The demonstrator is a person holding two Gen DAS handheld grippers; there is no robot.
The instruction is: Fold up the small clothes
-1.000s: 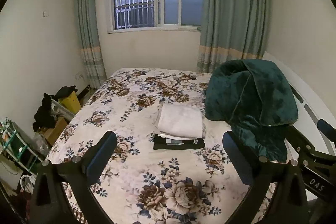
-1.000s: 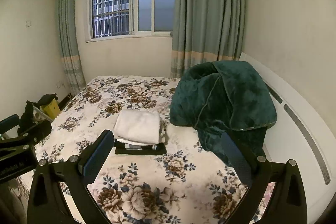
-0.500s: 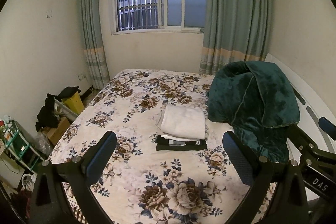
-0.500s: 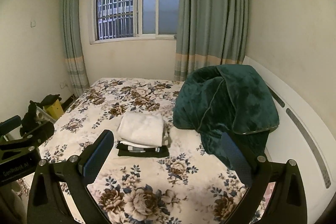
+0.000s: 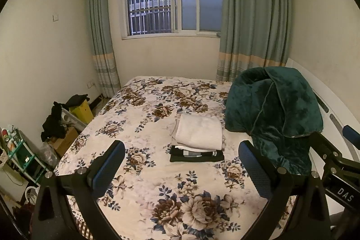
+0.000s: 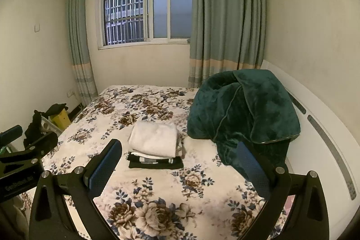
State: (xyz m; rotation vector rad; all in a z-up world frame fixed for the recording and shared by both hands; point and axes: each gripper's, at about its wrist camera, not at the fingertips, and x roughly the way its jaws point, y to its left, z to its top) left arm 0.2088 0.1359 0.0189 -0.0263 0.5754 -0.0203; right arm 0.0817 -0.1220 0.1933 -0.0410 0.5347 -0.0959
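A stack of folded clothes (image 5: 198,141) sits near the middle of a floral bedspread (image 5: 157,199), a pale garment (image 6: 154,138) squared on top and a black one (image 6: 155,163) at the bottom; both tongs hang above the near end of the bed, well apart from the stack, the left gripper (image 5: 181,163) spread wide and holding nothing, the right gripper (image 6: 178,162) likewise wide and empty; the folding here looks finished or between garments, with no loose small garment on the bed, though the dim light could hide one; a dark green blanket (image 5: 274,109) is heaped just beside the stack against the white headboard (image 6: 315,141); the next move likely calls for fetching another piece, perhaps from the dark clothes (image 5: 54,120) on the floor clutter at left, or ending the task.
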